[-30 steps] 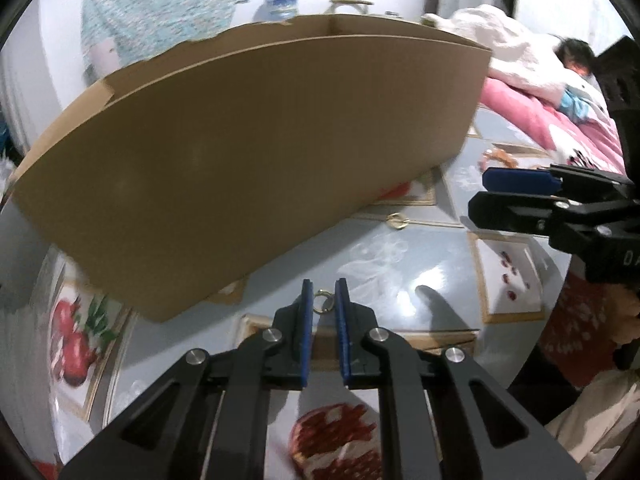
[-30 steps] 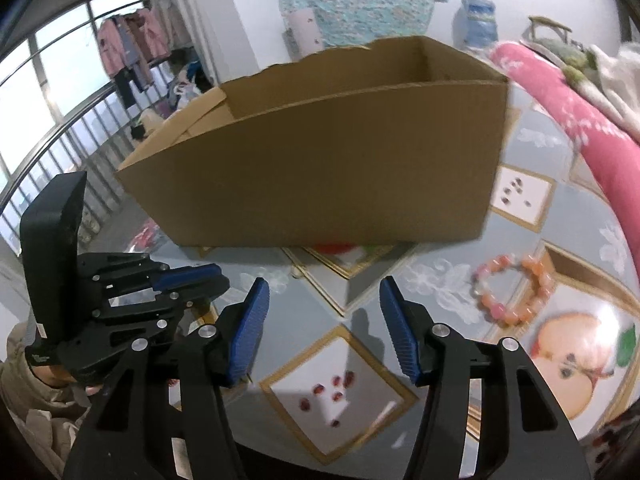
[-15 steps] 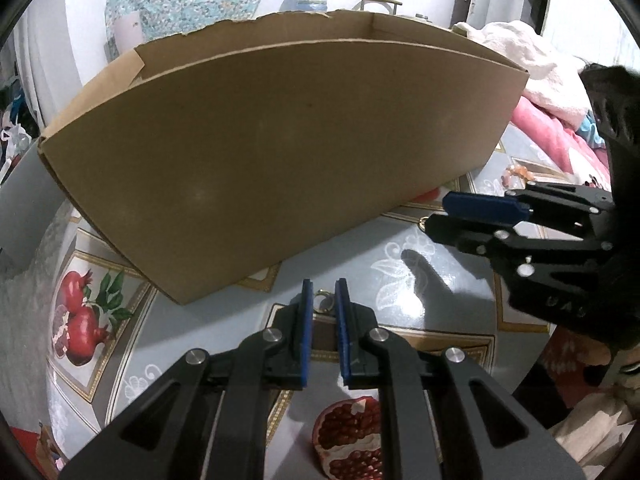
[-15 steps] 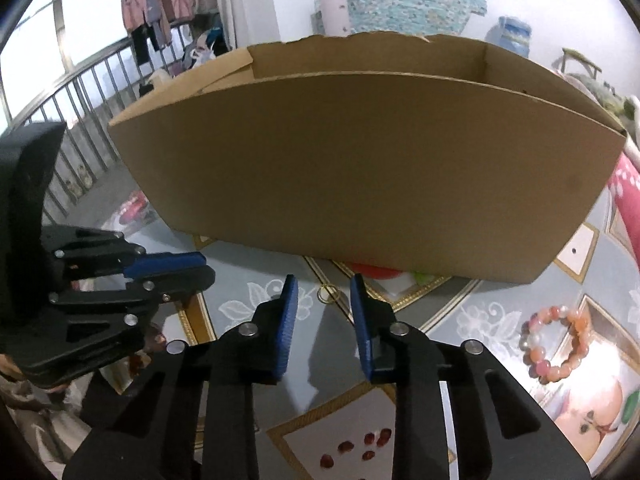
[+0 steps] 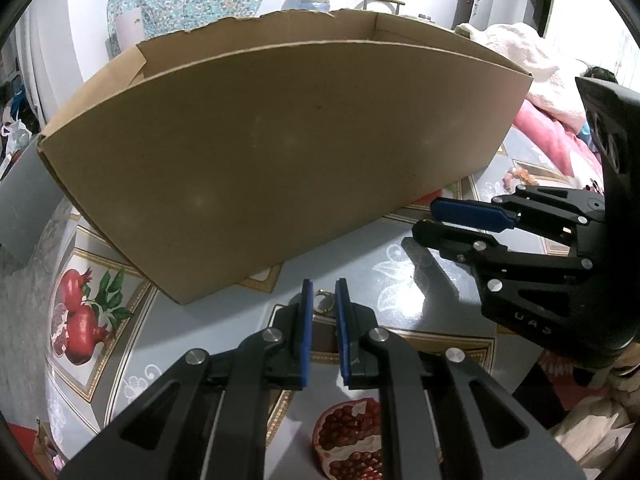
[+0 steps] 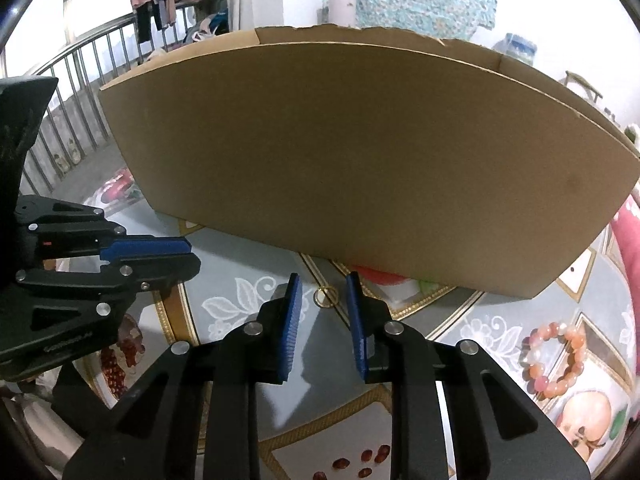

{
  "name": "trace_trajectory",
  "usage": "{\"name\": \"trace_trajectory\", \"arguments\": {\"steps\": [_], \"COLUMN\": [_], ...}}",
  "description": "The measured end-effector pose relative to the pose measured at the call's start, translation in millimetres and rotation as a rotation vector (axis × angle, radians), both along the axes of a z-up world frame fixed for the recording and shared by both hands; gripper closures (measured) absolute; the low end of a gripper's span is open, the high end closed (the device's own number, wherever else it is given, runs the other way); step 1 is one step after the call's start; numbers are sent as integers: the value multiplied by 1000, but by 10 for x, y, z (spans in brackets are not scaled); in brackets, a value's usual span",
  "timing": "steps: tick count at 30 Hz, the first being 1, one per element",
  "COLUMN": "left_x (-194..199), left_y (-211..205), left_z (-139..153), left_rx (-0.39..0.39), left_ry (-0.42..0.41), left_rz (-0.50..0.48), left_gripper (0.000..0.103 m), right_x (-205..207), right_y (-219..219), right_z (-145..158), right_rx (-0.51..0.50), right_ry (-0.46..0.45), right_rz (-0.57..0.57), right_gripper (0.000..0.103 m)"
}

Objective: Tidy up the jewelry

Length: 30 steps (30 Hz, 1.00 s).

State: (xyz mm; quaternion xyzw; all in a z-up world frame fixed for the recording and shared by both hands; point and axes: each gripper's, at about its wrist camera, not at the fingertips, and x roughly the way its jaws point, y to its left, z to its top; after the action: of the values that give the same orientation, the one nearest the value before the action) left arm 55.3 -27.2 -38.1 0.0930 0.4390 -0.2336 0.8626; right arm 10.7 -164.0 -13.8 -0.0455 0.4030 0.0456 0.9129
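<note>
Left fingers pinch gold ring; right fingers apparently apart.

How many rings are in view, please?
2: one ring held by the left gripper; a second ring on the table between the just-closing jaws of the right gripper. The box may hide more.

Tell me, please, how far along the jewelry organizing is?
Nothing is visibly done: the cardboard box hides its inside. In hand: the left gripper pinches a gold ring; the right gripper has just been closing around a second ring on the table, not yet gripping. Left: the beaded bracelet lies out.
</note>
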Motion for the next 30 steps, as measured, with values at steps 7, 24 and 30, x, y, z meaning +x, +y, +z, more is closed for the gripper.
{"name": "trace_trajectory", "arguments": {"steps": [7, 24, 30], "left_x": [5, 7, 6], "left_y": [-2, -10, -11], "left_z": [-7, -18, -19], "left_rx": [4, 7, 8], "left_ry": [-2, -3, -4], "left_rz": [0, 3, 3], "left_gripper": [92, 92, 92], "right_x": [8, 31, 24], "right_y": [19, -108, -116], "right_z": [12, 9, 20], "right_rx": [0, 39, 44], "right_ry": [1, 3, -2], "right_rz": [-7, -22, -26], "right_gripper": [92, 94, 95]}}
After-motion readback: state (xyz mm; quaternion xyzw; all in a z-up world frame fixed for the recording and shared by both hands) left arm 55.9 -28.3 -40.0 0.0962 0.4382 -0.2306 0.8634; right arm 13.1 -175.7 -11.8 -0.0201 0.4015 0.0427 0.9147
